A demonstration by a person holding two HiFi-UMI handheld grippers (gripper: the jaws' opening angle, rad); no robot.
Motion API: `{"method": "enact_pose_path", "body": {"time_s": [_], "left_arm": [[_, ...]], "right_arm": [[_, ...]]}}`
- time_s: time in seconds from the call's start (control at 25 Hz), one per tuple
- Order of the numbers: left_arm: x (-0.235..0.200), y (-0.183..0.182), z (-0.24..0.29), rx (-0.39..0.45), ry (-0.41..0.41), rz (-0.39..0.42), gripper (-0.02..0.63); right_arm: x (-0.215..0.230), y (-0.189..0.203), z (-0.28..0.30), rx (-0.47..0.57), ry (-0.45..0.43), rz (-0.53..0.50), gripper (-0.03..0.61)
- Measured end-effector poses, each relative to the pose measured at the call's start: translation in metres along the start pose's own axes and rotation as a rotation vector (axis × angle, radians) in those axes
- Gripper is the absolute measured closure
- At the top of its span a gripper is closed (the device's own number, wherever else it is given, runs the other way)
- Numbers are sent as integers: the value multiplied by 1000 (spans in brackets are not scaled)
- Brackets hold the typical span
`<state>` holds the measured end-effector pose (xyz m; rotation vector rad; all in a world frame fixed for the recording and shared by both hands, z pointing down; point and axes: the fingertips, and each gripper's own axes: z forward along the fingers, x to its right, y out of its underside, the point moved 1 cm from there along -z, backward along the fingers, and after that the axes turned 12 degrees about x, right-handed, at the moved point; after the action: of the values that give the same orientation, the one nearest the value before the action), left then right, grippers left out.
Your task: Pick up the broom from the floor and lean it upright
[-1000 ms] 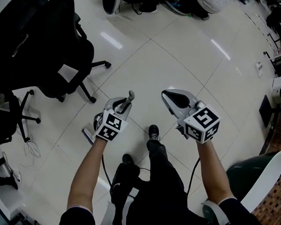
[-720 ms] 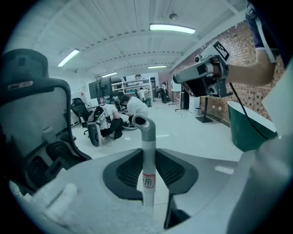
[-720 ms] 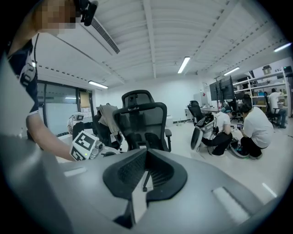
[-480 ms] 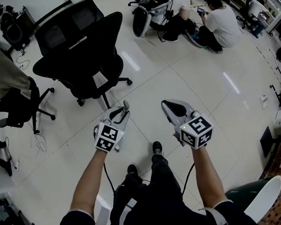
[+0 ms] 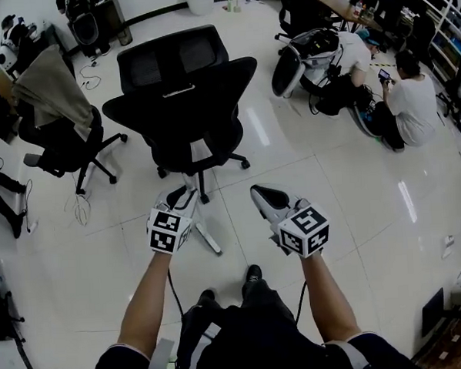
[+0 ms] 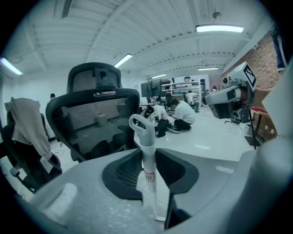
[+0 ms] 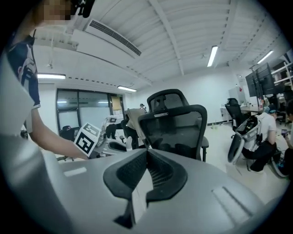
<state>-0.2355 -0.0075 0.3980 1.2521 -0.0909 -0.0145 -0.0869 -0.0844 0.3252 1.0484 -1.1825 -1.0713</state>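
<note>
My left gripper (image 5: 183, 196) is shut on the broom's white handle (image 6: 146, 160), just below its looped end (image 6: 141, 125), though its jaws have just been opening a little. The handle stands nearly upright between the pads. In the head view the white shaft (image 5: 207, 237) slants down and right from the gripper toward the floor. The brush end is out of sight. My right gripper (image 5: 263, 195) hovers level beside it on the right, shut, pads together with nothing held. It also shows in the left gripper view (image 6: 219, 96).
A black mesh office chair (image 5: 188, 105) stands directly ahead of both grippers. Another chair draped with a grey jacket (image 5: 52, 93) is at the left. Two people (image 5: 402, 105) sit on the white tiled floor at the far right beside a white-and-black machine (image 5: 301, 56).
Both grippers have risen and come forward toward the black chair. The left one has rolled, bringing the broom handle more upright. The view has tipped up to show more of the room.
</note>
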Motion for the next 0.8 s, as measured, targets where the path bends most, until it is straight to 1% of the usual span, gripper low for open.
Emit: {"method": "enact_pose_path", "body": {"time_s": [0.08,0.16,0.28,0.4,0.56,0.8], "left_arm": [[-13,-2,-5,-8,-88,-25,511],[-25,-6,-7,-10,-160,-50,511],[-35,-6,-8,-17,-222,-77,511],[-49,-4,-12,-19,-267,-97,511],[-74,-8,-16,5,-307,-107,512],[-130,-21,9,39,-282,-100,517]], "right_arm": [[-1,-4,12,-17,-76,-7,572],[1,-12,25,-21,-133,-21,572],[3,-19,44,-18,-192,-26,572],[1,-20,63,-26,-228,-31,572],[-3,-25,87,-25,-243,-38,572],[9,-48,129,-13,-187,-73,572]]}}
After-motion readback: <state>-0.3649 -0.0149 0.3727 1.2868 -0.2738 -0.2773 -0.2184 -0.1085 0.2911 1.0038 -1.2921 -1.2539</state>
